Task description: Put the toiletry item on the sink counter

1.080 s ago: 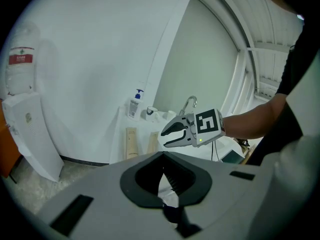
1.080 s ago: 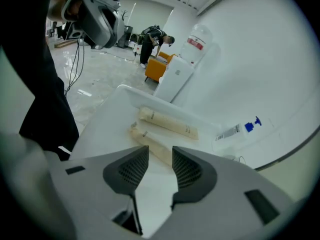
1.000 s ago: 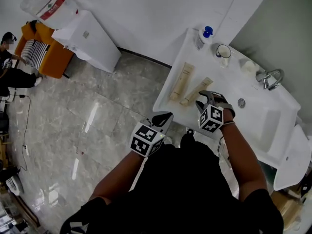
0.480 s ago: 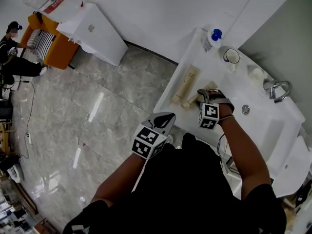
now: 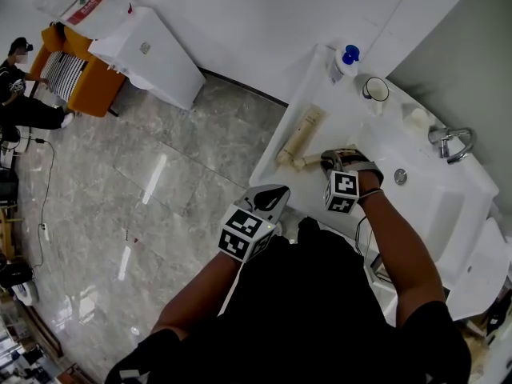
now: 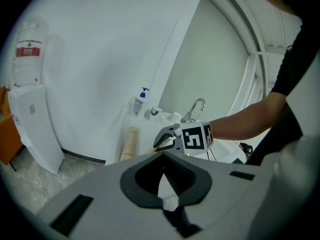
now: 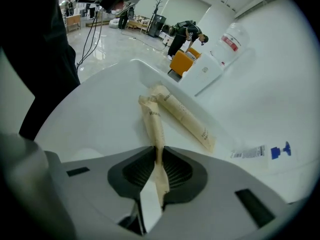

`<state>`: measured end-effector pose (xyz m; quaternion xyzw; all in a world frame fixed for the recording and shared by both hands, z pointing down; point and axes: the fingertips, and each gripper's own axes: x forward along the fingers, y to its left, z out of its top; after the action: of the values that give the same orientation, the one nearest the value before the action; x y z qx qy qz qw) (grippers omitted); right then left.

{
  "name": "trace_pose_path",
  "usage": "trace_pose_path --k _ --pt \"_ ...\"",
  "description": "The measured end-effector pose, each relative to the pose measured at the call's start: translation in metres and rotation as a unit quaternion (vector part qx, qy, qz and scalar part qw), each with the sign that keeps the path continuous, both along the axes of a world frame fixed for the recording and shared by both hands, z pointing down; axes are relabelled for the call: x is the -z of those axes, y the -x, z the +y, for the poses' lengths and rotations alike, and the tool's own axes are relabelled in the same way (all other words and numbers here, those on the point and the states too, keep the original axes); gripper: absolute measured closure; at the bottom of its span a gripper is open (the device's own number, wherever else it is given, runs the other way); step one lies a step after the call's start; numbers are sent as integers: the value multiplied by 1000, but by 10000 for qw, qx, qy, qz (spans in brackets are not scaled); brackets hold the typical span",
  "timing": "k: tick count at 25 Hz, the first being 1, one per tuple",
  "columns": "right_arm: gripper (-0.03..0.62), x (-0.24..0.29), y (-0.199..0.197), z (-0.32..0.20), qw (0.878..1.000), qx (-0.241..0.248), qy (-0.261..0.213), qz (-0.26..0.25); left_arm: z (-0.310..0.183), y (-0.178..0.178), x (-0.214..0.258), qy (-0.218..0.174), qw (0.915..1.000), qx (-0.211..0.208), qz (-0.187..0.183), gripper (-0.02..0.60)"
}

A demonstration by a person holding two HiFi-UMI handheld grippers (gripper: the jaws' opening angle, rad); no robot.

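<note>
Grasp underway: right gripper (image 7: 158, 156) just closed on the beige tube (image 7: 152, 121), mid-frame on the sink counter (image 7: 90, 114); left gripper (image 6: 162, 181) clenched, empty. Next, likely lift.

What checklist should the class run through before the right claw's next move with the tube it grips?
1. Grip: right claw has just been closing, pads pressed on the near tube: ok.
2. Near tube's far end on the sink counter: ok.
3. Clear of the second tube: not ok, far ends look touching.
4. Left claw shut, empty, off the counter: ok.
</note>
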<state>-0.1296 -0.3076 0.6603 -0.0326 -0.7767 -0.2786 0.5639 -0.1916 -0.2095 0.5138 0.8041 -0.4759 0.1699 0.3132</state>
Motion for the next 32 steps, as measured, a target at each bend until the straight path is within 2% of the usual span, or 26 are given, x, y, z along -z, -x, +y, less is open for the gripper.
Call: trace_pose_path --k 11,19,23,27,32 --pt "579 25 -7 18 9990 -299 -263 -182 17 1 3 -100 9994 -321 1 581" --pt "582 49 -22 36 9951 -819 -401 -382 25 -4 9 -240 9968 -761 -14 581" --pt "582 61 -31 47 9898 -1226 -456 -558 31 -8 9 -276 9946 -1003 -25 581" --pt "582 78 -42 56 9762 -1913 -377 -948 36 -14 10 -320 9914 -1266 -2 581" --pt "582 106 -61 67 9419 -2932 -201 -1628 44 -28 9 -333 9848 -1703 3 581"
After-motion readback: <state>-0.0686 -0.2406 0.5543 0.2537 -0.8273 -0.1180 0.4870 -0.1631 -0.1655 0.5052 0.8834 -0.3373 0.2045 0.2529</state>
